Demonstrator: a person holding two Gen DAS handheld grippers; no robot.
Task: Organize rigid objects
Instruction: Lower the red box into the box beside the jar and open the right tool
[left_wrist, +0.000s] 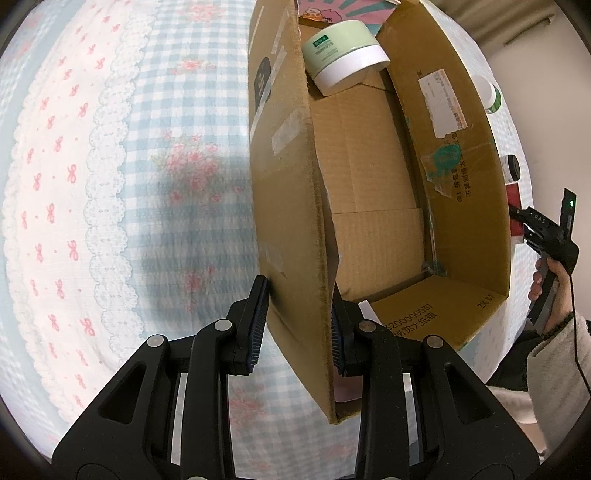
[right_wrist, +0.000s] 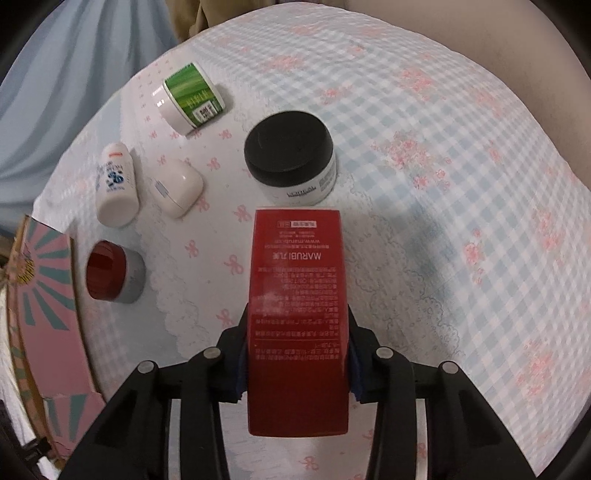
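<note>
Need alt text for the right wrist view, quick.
The right gripper is shut on a red box above a checked floral cloth. Beyond it lie a black-lidded jar, a green jar and a white bottle.

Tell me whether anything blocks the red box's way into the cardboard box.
Nothing visible does. The red box is clamped in the right hand-held gripper; the cardboard box gapes open, its flap held aside, with only a pale green jar inside.

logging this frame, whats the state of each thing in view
cardboard box: open, flap clamped by left gripper
pale green jar: inside box, tilted
red box: gripped by right gripper
black-lidded jar: upright, lid on
green jar: on its side
red-lidded jar: tipped, lid on
</note>
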